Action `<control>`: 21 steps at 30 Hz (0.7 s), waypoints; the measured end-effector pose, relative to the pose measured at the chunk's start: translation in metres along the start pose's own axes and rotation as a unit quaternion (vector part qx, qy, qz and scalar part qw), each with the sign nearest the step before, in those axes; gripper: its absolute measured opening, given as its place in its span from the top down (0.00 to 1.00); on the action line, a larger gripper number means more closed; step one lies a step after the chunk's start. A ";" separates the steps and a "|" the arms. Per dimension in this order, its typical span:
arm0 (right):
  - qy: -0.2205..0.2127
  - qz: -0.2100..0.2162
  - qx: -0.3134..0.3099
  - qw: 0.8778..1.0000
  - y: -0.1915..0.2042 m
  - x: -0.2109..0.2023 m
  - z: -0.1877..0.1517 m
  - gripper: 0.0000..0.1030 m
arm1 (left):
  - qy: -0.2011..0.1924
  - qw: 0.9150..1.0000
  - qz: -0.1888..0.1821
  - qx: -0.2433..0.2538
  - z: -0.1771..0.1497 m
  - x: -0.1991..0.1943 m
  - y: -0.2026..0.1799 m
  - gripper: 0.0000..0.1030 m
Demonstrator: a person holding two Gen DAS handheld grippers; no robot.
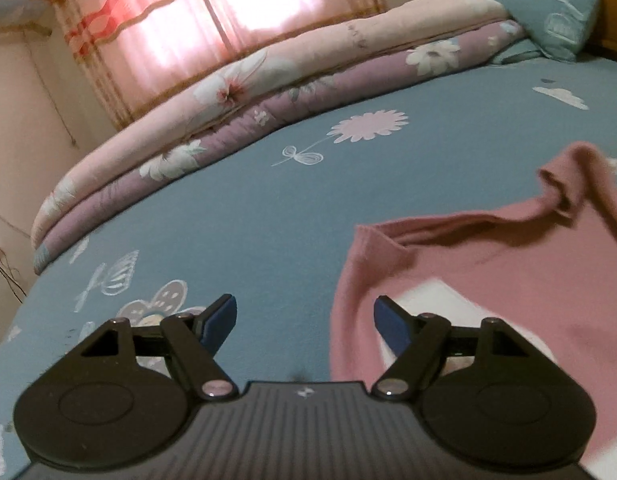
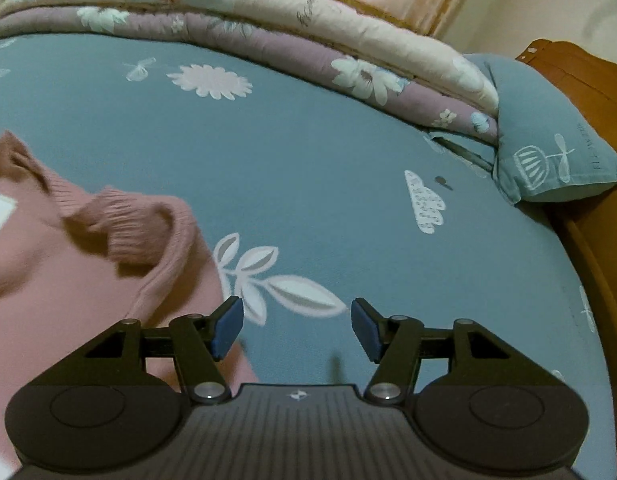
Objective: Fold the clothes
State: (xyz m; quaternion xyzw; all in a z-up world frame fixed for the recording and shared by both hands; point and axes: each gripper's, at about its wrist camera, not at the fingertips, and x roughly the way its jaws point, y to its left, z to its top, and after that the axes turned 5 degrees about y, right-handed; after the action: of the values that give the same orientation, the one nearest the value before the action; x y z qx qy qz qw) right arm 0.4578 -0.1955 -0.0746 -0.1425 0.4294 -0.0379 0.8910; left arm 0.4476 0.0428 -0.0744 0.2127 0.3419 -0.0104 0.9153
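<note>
A pink knit sweater point(image 1: 488, 272) with a white patch lies on the blue patterned bed sheet point(image 1: 248, 220). In the left wrist view it fills the lower right, its left edge running under the right fingertip. My left gripper point(image 1: 304, 320) hangs open over that edge, nothing between its blue pads. In the right wrist view the sweater point(image 2: 88, 248) lies at the left with a ribbed cuff folded up on it. My right gripper point(image 2: 297, 326) stands open just past the sweater's right edge, over bare sheet point(image 2: 308, 184), empty.
A rolled pink and purple floral quilt point(image 1: 236, 112) lies along the far side of the bed. A blue pillow point(image 2: 548, 136) sits at the head, against a wooden headboard point(image 2: 580, 80). A curtained window point(image 1: 212, 12) glows behind the quilt.
</note>
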 end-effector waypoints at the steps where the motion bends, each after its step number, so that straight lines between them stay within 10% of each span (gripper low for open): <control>1: -0.003 0.001 0.001 1.000 -0.002 -0.012 -0.003 0.37 | -0.001 1.000 -0.001 0.001 -0.003 -0.012 0.002 0.26; 21: 0.007 0.070 -0.007 0.997 -0.001 -0.233 -0.154 0.32 | 0.008 0.982 -0.187 -0.001 -0.119 -0.220 -0.047 0.15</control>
State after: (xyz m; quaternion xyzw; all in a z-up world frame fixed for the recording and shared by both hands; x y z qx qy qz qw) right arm 0.1916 -0.1864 0.0102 -0.1179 0.4448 0.0271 0.8874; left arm 0.1978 0.0196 -0.0340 0.1445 0.3830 -0.1791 0.8946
